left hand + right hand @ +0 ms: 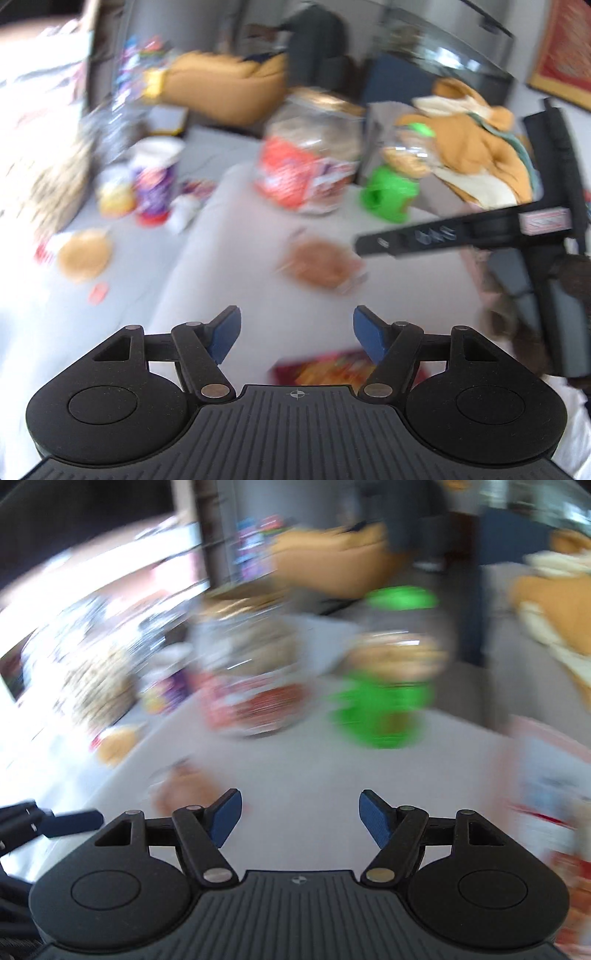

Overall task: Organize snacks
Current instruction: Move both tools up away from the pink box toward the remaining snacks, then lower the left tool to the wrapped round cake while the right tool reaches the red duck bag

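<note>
Both views are motion-blurred. My left gripper (297,334) is open and empty above a pale grey surface (236,258). Ahead of it lies a wrapped brown biscuit (319,266); a red-orange snack packet (332,369) lies just under its jaws. Behind stand a clear jar with a red label (306,162) and a green-lidded jar of cookies (397,173). A purple cup (157,184) and another round biscuit (85,254) are at the left. My right gripper (301,819) is open and empty; the red-label jar (251,686) and green jar (388,686) stand ahead of it. It shows in the left wrist view (480,229) too.
A tan stuffed toy (476,155) lies at the right behind the green jar. A woven basket (48,192) stands at the left edge. An orange cushion (225,85) lies at the back. A white and red packet (554,794) lies at the right edge.
</note>
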The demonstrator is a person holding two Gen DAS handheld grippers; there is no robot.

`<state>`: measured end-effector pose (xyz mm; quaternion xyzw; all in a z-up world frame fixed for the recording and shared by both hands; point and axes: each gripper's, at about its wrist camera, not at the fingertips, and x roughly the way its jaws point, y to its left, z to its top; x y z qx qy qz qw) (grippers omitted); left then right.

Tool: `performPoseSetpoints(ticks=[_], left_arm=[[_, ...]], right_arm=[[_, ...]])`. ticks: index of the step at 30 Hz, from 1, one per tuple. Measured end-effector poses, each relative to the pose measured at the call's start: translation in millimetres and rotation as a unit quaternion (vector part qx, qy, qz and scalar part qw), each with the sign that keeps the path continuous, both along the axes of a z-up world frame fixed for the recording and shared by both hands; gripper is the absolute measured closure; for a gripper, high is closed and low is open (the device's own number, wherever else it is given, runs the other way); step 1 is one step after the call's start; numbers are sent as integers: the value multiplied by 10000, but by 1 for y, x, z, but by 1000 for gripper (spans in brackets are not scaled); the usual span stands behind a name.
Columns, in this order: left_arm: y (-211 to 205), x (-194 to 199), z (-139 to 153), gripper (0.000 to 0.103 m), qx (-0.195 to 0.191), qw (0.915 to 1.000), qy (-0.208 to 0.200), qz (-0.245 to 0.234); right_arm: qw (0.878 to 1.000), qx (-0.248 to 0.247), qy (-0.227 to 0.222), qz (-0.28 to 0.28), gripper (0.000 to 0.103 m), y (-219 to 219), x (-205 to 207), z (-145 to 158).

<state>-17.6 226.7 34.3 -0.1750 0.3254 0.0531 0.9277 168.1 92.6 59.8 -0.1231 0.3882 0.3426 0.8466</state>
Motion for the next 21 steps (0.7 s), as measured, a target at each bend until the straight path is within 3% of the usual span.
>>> performPoseSetpoints(ticks=[4, 5, 7, 8, 12, 15, 21], left_arm=[[10, -26, -11, 30, -352, 9992, 180, 12], [8, -28, -11, 31, -366, 9991, 203, -65], [-2, -29, -11, 31, -215, 9994, 198, -172], [-6, -29, -11, 31, -115, 9996, 196, -195], [-30, -21, -13, 34, -168, 9988, 154, -438], [-50, -16, -16, 36, -224, 9972, 134, -700], [-96, -8, -20, 37, -529, 9906, 162, -1251]], right_arm=[[9988, -14, 198, 450, 32, 55, -1, -20], [9983, -112, 219, 523, 26, 65, -1, -25], [9982, -221, 227, 500, 25, 71, 0, -29], [9984, -156, 315, 445, 26, 65, 0, -28], [9984, -6, 480, 302, 60, 28, -7, -17], [9988, -248, 317, 294, 66, -7, -19, -11], [9990, -444, 103, -19, 66, -72, -47, -3]])
